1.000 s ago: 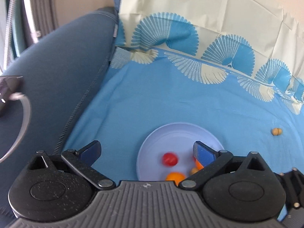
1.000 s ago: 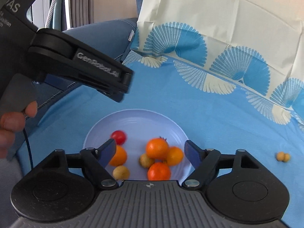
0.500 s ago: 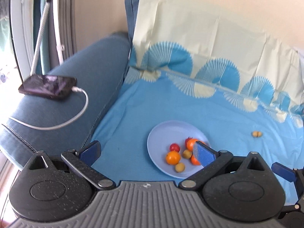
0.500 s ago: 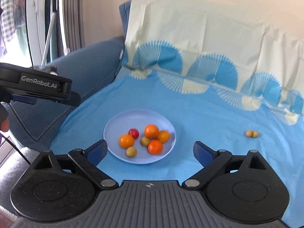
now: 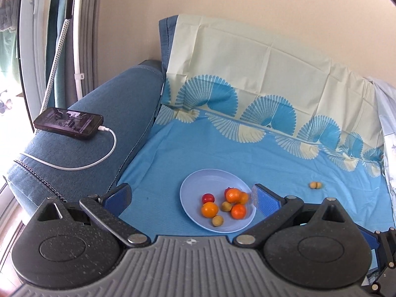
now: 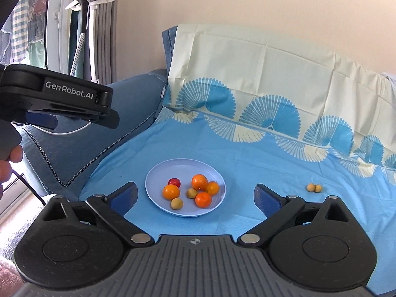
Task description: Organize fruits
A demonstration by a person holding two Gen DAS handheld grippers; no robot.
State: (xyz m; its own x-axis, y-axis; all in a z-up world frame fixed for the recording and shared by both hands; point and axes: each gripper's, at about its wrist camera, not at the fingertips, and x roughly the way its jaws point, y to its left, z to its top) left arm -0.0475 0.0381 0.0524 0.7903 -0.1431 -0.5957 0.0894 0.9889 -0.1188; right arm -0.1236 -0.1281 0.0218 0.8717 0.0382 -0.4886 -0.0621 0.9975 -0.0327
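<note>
Our left gripper and right gripper hover, jaws apart and empty, above the blue plate of oranges; two longans lie apart on the sheet.

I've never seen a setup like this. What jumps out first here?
A pale blue plate of oranges and smaller fruit sits mid-sofa on a bright blue sheet. Two small tan fruits lie apart to its right. A charging phone rests on the armrest at left.

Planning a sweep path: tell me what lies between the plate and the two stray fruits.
Only bare blue cloth separates the lavender round plate from the two small tan fruits, in both wrist views.
</note>
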